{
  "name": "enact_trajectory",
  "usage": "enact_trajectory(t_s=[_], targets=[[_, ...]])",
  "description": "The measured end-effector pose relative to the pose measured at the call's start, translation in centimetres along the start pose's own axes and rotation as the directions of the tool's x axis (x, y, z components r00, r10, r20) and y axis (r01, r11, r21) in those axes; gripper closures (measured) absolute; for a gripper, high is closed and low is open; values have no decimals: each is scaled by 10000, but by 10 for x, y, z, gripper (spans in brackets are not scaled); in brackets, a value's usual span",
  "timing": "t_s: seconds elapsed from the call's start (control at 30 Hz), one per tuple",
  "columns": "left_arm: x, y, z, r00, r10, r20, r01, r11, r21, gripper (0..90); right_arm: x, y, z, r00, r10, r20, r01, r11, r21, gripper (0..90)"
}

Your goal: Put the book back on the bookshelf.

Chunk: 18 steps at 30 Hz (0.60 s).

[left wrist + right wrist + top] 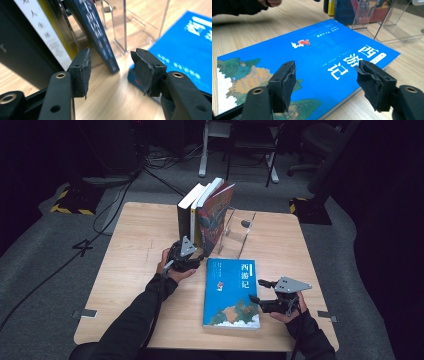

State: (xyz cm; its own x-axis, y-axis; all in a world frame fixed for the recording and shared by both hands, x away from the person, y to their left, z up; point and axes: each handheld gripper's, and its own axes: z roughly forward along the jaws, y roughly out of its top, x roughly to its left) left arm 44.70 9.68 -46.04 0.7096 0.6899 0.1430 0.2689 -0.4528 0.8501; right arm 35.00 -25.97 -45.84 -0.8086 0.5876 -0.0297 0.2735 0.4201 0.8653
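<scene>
A blue paperback (pixel 231 292) with a landscape cover lies flat near the table's front edge. My right gripper (pixel 256 290) hovers at its right edge, open, its pads apart above the cover (pixel 312 55) and touching nothing. In its own view the right gripper (pixel 325 80) frames the book's title. My left gripper (pixel 192 256) is open and empty just past the book's far left corner. In the left gripper view the left gripper (pixel 111 67) faces the foot of a leaning dark blue book (pixel 97 35), with the flat blue book (pixel 185 42) at right.
Three books (pixel 205 215) stand at the back of the wooden table (pixel 135 250), the rightmost one leaning. A clear acrylic bookend (pixel 240 232) stands right of them. Bare wood lies to the left. Cables and chair legs are on the floor beyond.
</scene>
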Motion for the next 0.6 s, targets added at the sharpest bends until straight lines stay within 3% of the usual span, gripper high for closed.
enact_trajectory(t_s=[0.03, 0.23, 0.47, 0.6], targets=[[0, 0, 0, 10000, 0, 0, 0, 10000, 0, 474, 0, 0, 0, 10000, 0, 0, 0, 10000, 0, 314], [-10, -18, -23, 9944, 946, 467, -972, 9937, 563, 433, -1, -3, -2, 9998, 198, -103, -194, 9992, 350, 285], [-19, -35, -54, 9869, 1022, 1252, -1120, 9909, 741, 394, -1, -6, -5, 9973, 691, -268, -669, 9949, 749, 255], [-28, -45, -68, 9801, 1123, 1635, -1275, 9881, 861, 366, 1, -9, -5, 9966, 669, -476, -612, 9918, 1126, 234]])
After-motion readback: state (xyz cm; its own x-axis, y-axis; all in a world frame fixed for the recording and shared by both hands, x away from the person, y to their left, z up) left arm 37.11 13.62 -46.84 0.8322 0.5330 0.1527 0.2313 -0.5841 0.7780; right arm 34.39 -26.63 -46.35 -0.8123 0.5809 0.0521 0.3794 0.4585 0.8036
